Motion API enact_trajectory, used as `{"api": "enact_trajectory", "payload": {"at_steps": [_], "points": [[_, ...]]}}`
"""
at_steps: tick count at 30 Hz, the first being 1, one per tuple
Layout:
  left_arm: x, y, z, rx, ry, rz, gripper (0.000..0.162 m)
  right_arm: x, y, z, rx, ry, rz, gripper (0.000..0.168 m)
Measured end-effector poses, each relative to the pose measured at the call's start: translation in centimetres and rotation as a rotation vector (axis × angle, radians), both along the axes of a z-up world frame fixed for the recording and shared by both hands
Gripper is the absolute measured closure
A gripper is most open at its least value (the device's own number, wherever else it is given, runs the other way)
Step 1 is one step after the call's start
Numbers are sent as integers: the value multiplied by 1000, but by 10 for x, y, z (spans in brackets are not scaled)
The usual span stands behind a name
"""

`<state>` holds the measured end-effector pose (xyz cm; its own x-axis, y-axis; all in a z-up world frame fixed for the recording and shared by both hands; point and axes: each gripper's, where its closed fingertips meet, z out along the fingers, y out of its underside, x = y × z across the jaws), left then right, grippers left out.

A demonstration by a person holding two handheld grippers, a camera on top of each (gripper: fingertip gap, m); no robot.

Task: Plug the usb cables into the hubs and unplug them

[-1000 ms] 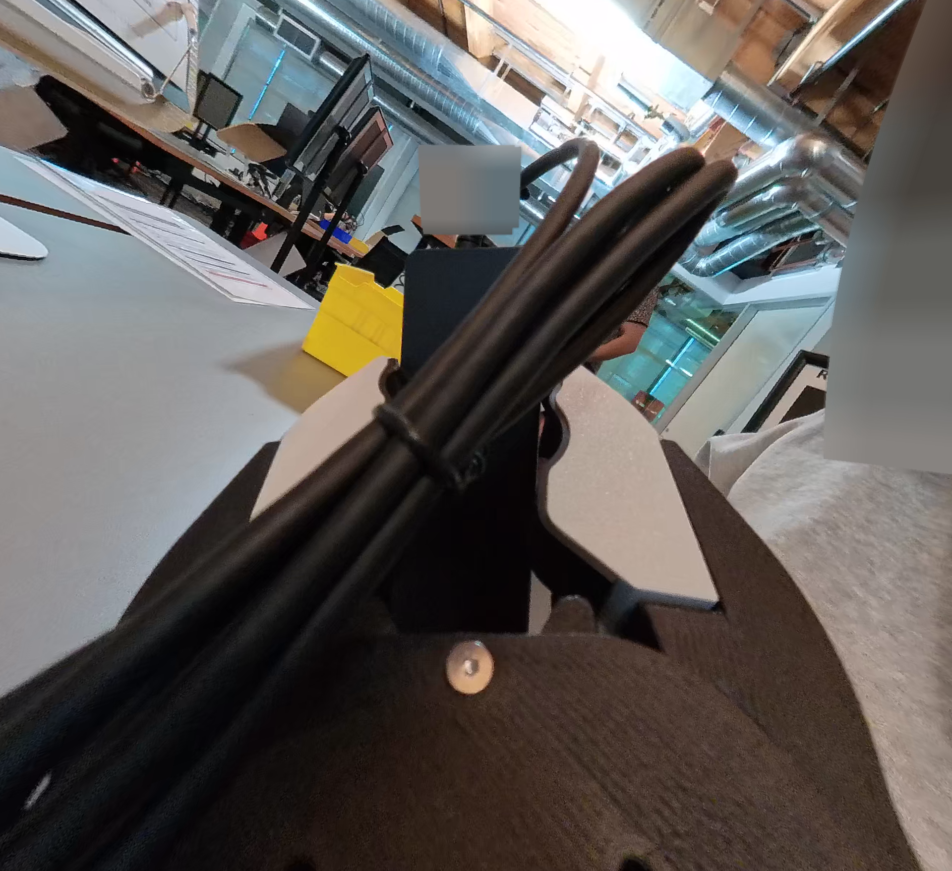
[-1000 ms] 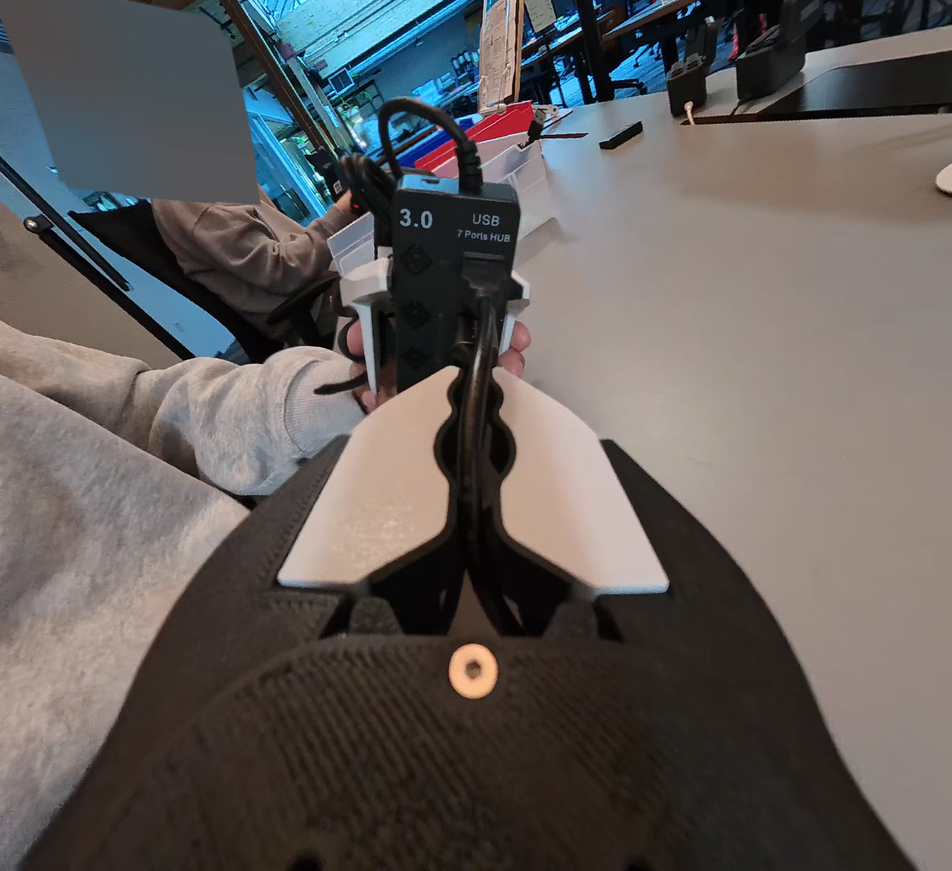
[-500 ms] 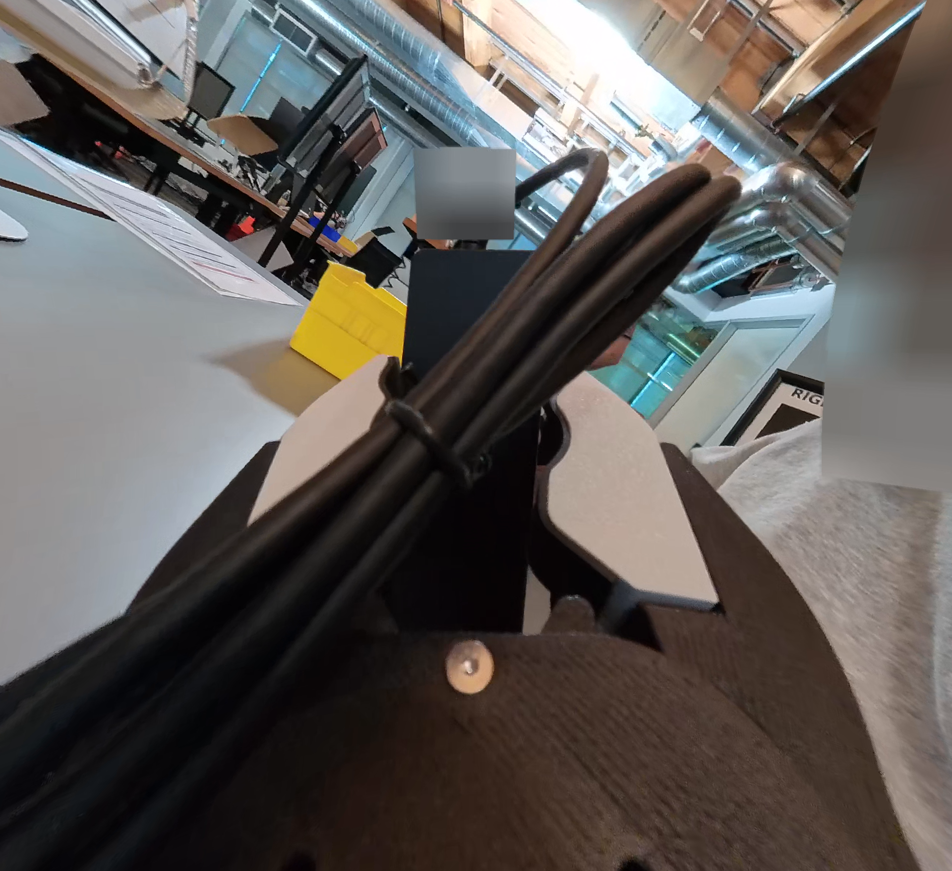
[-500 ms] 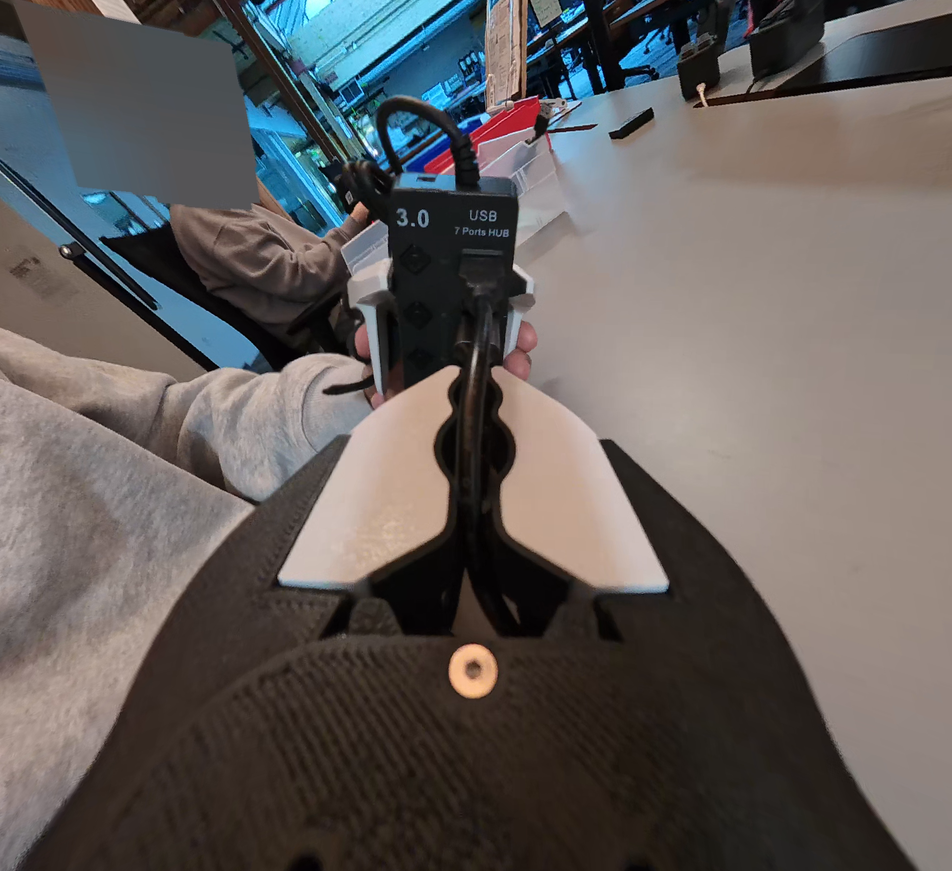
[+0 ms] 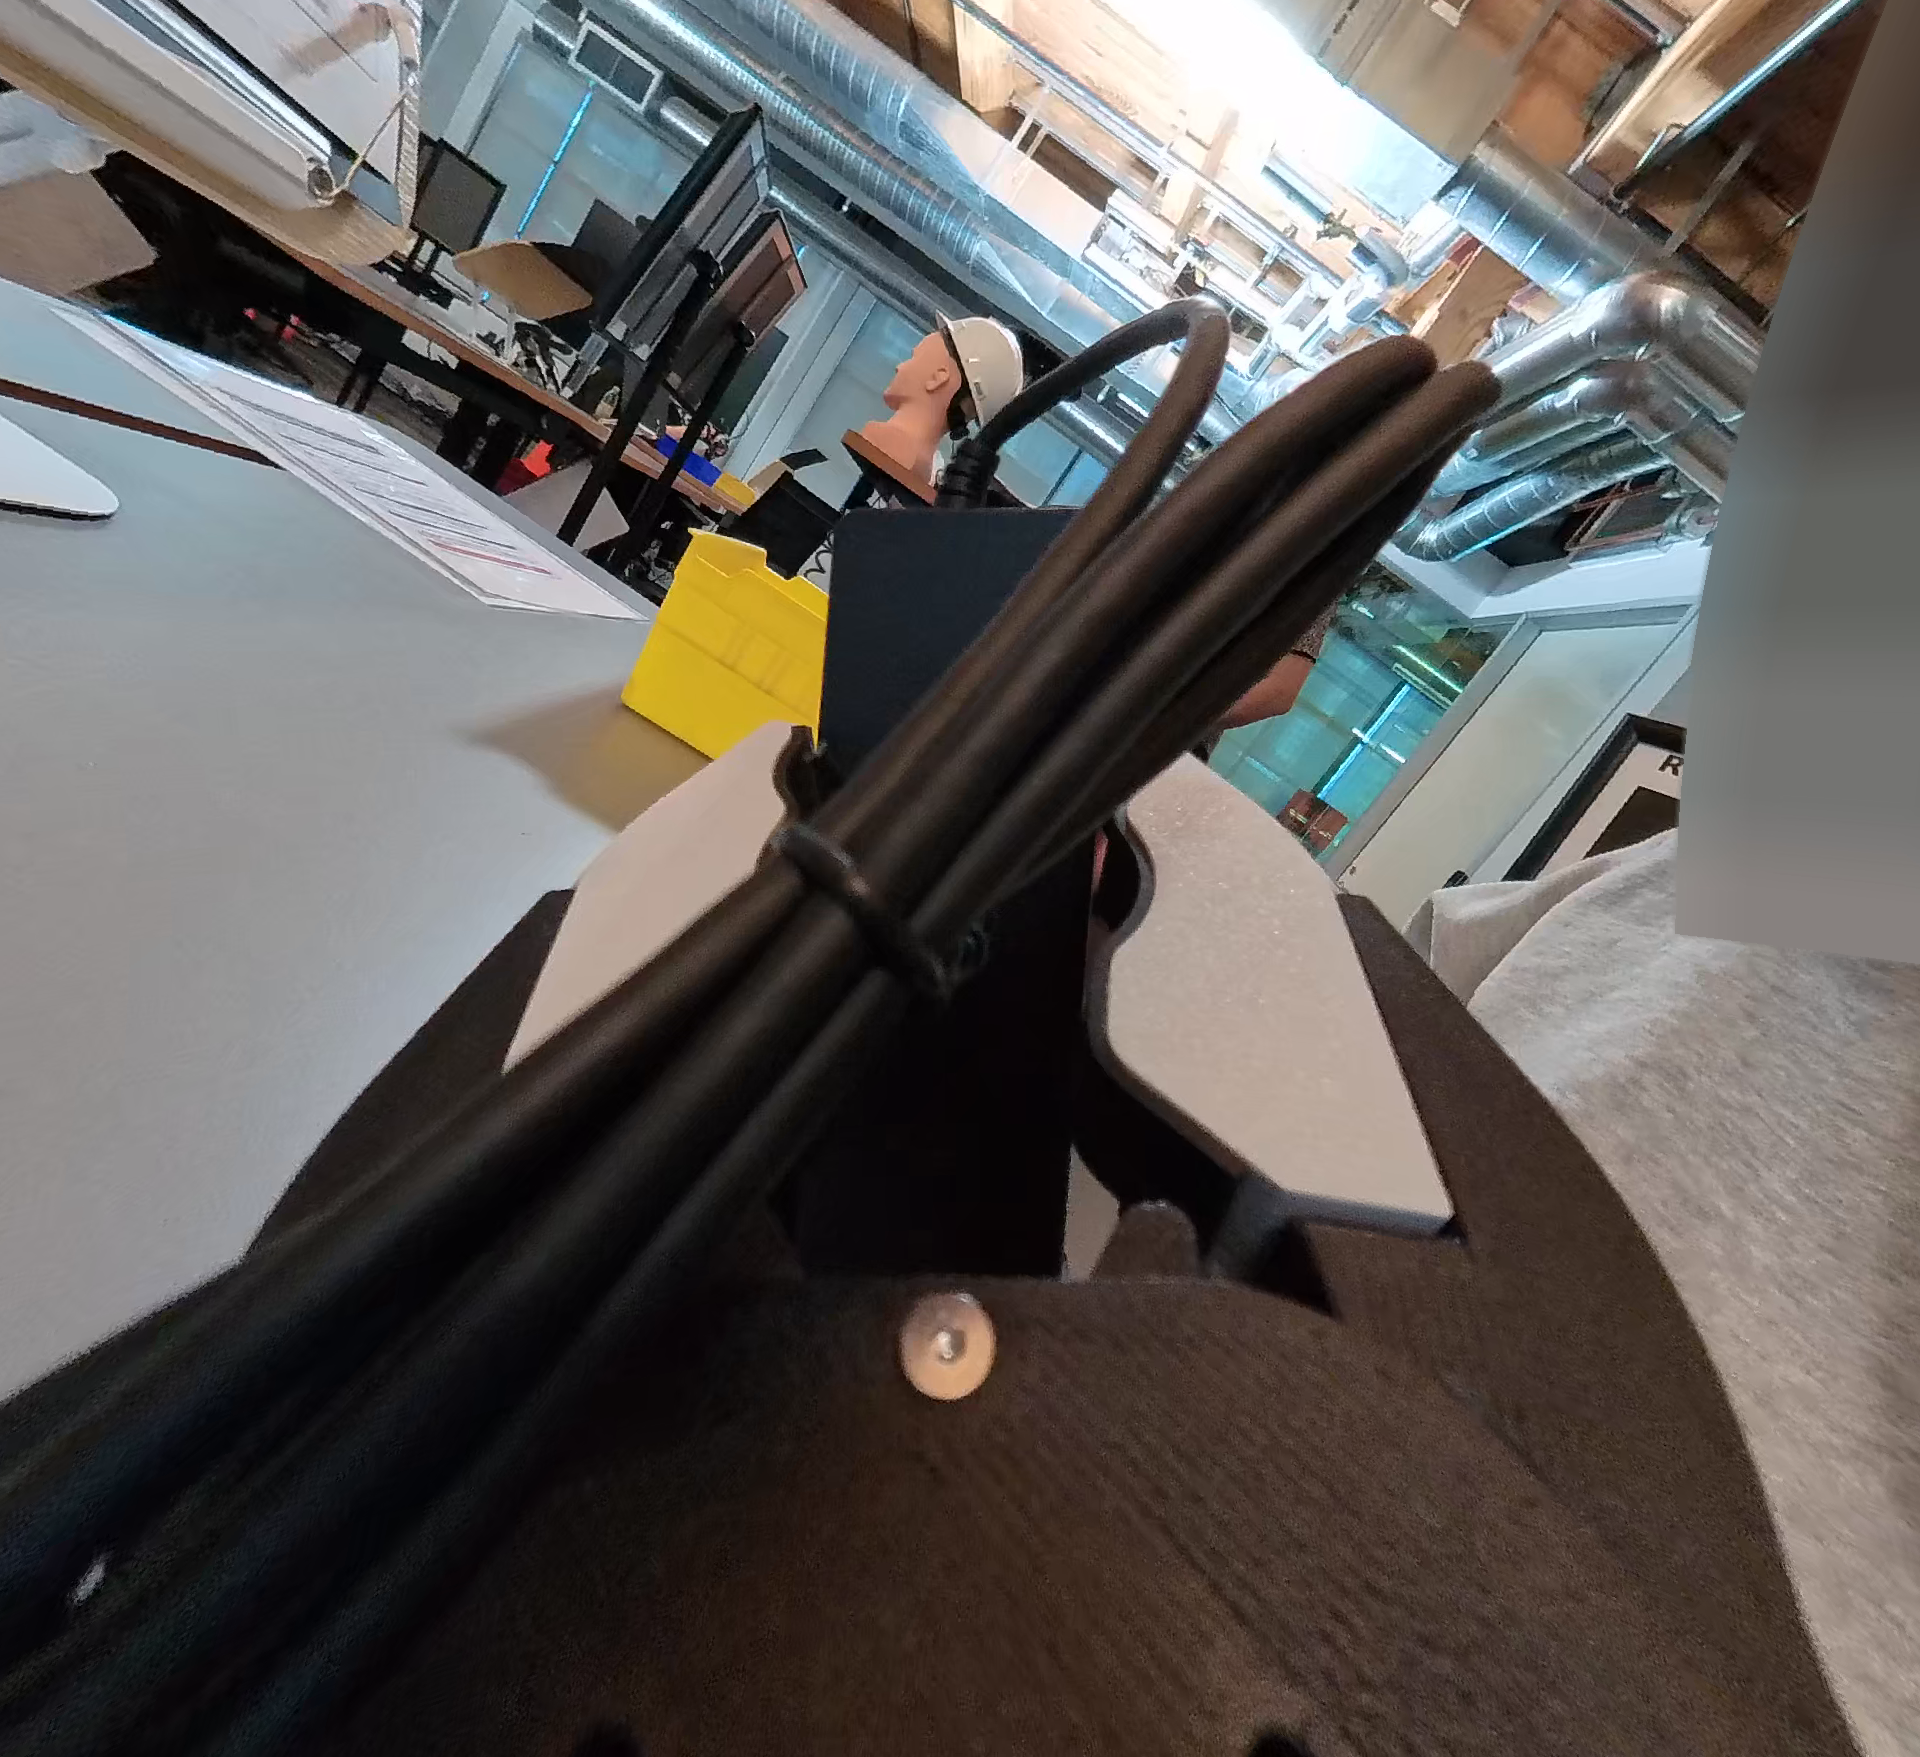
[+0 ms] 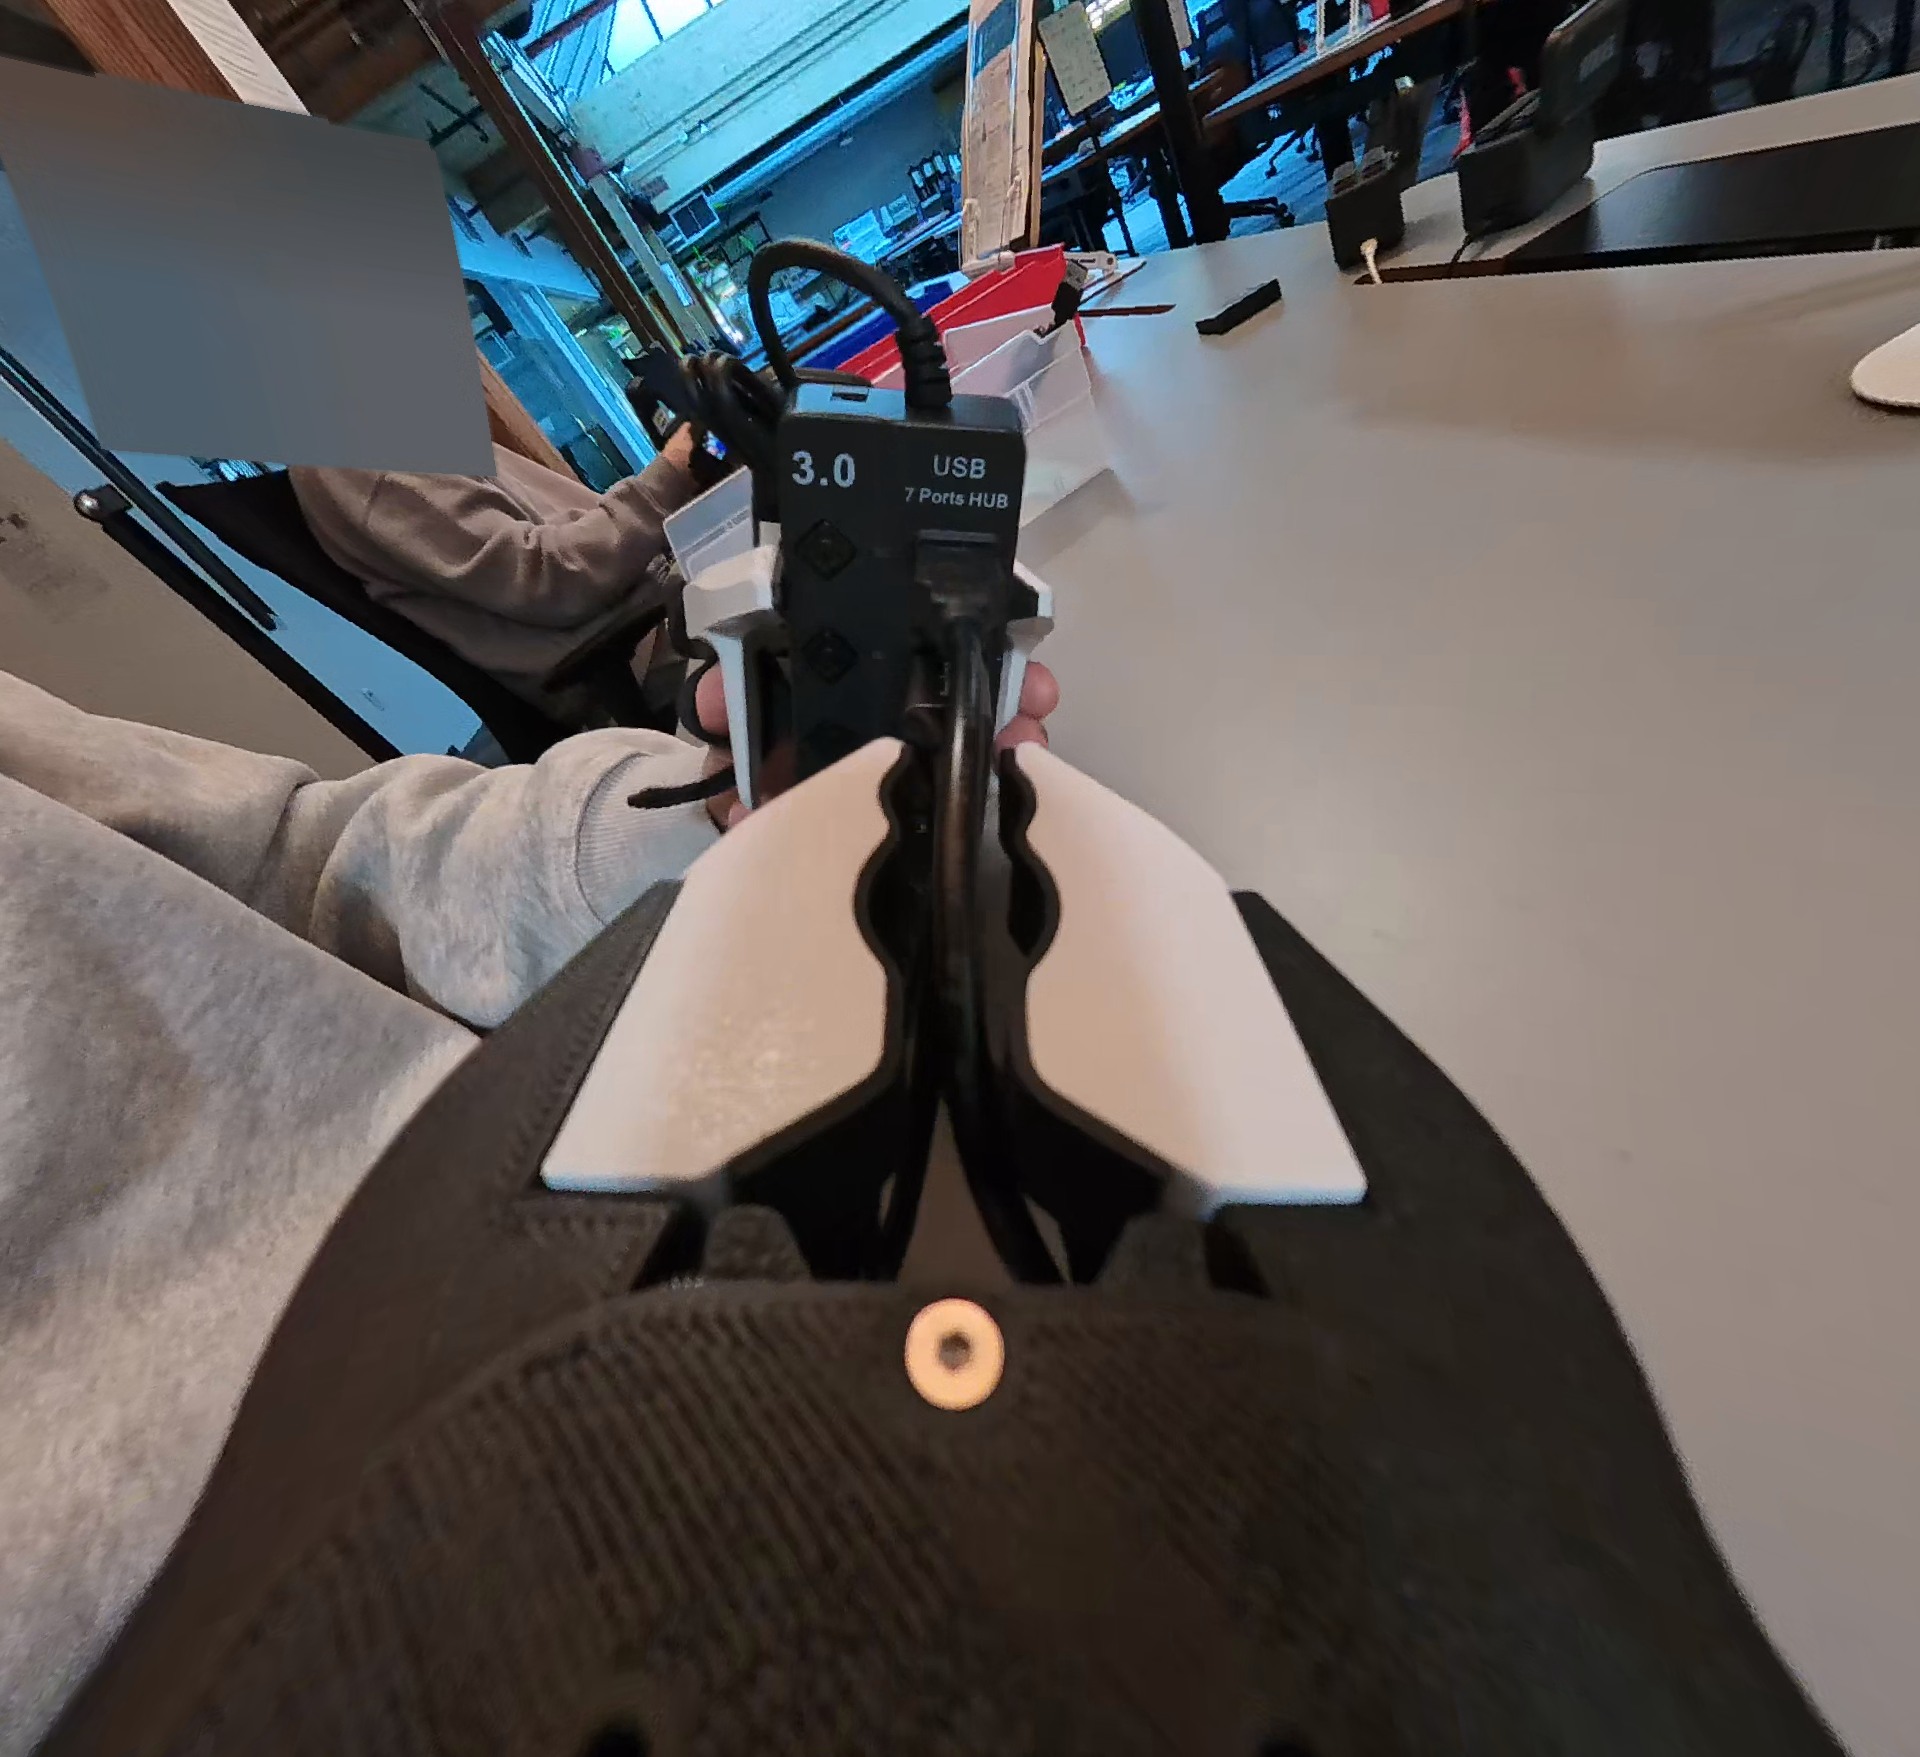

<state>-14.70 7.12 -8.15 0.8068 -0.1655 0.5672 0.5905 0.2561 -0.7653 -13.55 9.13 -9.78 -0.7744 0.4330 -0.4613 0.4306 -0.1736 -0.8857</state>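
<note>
In the left wrist view my left gripper (image 5: 961, 762) is shut on a black USB hub (image 5: 894, 627), seen from its back and held upright. The hub's own black cable bundle (image 5: 1091, 668), bound by a tie (image 5: 873, 907), lies across the left finger. In the right wrist view the hub (image 6: 894, 502) faces me, held between the left gripper's white fingers (image 6: 727, 647). A black USB plug (image 6: 956, 585) sits in its top right port. My right gripper (image 6: 956, 751) is closed around that plug's cable (image 6: 961, 876), just behind the plug.
A grey table (image 5: 260, 824) lies below. A yellow bin (image 5: 727, 658) and a paper sheet (image 5: 395, 502) are on it. In the right wrist view a red bin (image 6: 997, 305), a clear bin (image 6: 1039, 398) and a small black block (image 6: 1236, 310) are farther off. A seated person (image 6: 499, 544) is at left. The grippers are tip to tip, or close to it.
Both grippers keep their hold and the plug stays in the port. The views have only shifted and tilted slightly.
</note>
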Motion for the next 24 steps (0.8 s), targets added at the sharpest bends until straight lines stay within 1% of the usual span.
{"api": "enact_trajectory", "payload": {"at_steps": [3,6,14,18,19,21,23,24], "points": [[0,0,-1,-1,-7,-5,105,-1,2,2,10,24,-19,152],[1,1,-1,-9,-6,-2,104,1,0,2,31,41,-13,159],[3,0,-2,-15,-11,-20,104,4,-3,2,15,25,-4,159],[-3,1,-3,1,-53,-6,105,-1,-2,1,-8,7,-15,159],[-4,1,-4,-5,-50,0,105,-2,-2,-2,2,0,-13,157],[-8,0,-4,-14,-43,32,105,-6,1,-8,51,-3,-37,136],[-16,-4,-4,-2,-63,75,105,-13,12,1,35,58,-117,121],[-23,-9,-3,15,-88,105,105,-15,19,9,17,99,-156,118]]}}
